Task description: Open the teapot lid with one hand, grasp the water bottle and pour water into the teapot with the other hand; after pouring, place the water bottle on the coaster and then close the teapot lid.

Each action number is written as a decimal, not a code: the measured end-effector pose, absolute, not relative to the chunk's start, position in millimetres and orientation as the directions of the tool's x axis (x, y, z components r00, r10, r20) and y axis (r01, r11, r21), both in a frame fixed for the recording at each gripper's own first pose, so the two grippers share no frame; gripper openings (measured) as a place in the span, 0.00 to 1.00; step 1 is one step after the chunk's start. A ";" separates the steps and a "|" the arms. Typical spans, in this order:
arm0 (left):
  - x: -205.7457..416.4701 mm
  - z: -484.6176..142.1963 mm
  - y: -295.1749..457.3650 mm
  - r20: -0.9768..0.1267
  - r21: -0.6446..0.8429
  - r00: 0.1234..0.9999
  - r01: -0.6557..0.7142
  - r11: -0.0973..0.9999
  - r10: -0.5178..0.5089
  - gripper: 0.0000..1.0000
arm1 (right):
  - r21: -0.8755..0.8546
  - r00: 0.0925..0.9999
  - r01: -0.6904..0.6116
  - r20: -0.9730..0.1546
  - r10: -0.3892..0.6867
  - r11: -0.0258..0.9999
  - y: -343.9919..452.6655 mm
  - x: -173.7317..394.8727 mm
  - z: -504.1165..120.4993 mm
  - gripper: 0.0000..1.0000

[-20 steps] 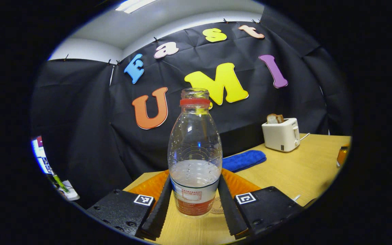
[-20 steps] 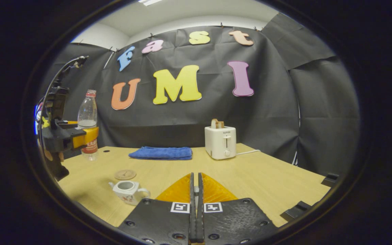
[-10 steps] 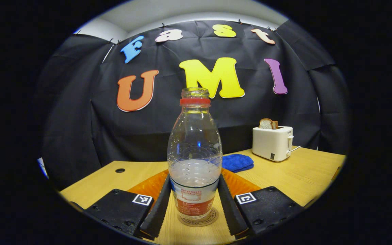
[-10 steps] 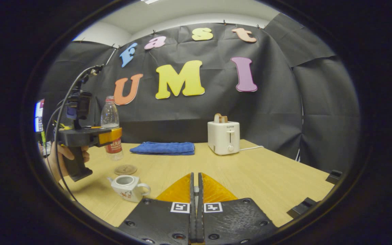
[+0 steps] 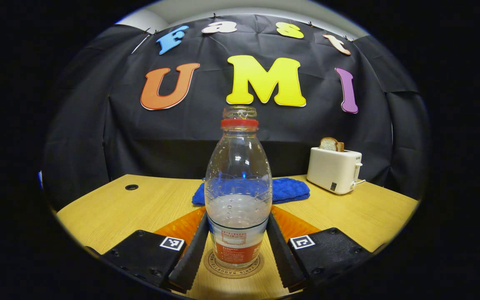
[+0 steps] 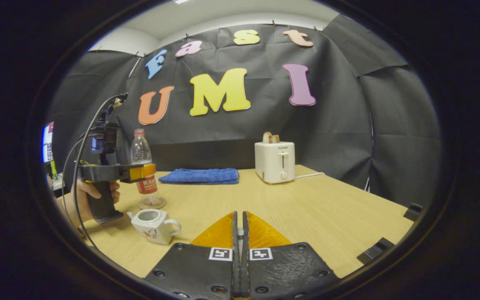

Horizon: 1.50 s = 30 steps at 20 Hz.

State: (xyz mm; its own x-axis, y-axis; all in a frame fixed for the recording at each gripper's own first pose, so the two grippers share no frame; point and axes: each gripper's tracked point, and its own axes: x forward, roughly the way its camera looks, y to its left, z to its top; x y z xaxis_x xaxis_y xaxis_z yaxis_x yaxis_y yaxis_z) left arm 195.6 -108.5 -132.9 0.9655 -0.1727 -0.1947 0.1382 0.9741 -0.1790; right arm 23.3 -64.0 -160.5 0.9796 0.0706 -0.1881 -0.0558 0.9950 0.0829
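- Since a second ago the water bottle [image 5: 238, 196] has come down over the coaster [image 5: 234, 266], upright, ready to be let go.
- The left gripper [image 5: 235, 254] pinches the bottle's labelled lower half.
- The open teapot [image 6: 153, 225] sits nearer, awaiting its lid.
- The right gripper [image 6: 240, 233] has its jaws pressed together; what they hold, I cannot tell.
- A blue towel [image 6: 200, 176] and toaster [image 6: 275, 161] stand far back.
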 end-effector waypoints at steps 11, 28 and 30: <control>185.6 -148.8 -112.2 -0.208 -0.108 0.962 0.155 0.982 -0.174 1.00 | 0.072 0.980 -0.059 -0.186 0.072 0.996 -63.0 23.7 -161.1 0.00; 98.4 -107.8 -80.5 -0.119 -0.127 0.984 0.115 0.985 -0.130 0.99 | 0.074 0.982 -0.101 -0.152 0.112 0.992 -38.2 5.2 -131.7 0.00; 75.6 -95.5 -73.1 -0.099 -0.113 0.988 0.107 0.988 -0.119 1.00 | 0.055 0.984 -0.098 -0.144 0.105 0.994 -33.3 1.3 -124.3 0.01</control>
State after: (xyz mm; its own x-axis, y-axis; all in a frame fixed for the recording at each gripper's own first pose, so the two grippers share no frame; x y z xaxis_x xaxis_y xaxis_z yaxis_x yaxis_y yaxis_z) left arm 75.6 -73.1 -95.5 0.9880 -0.1188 -0.0992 0.1075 0.9878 -0.1128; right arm 1.3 -33.3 -124.3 0.9840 0.1052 -0.1441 -0.0982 0.9937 0.0549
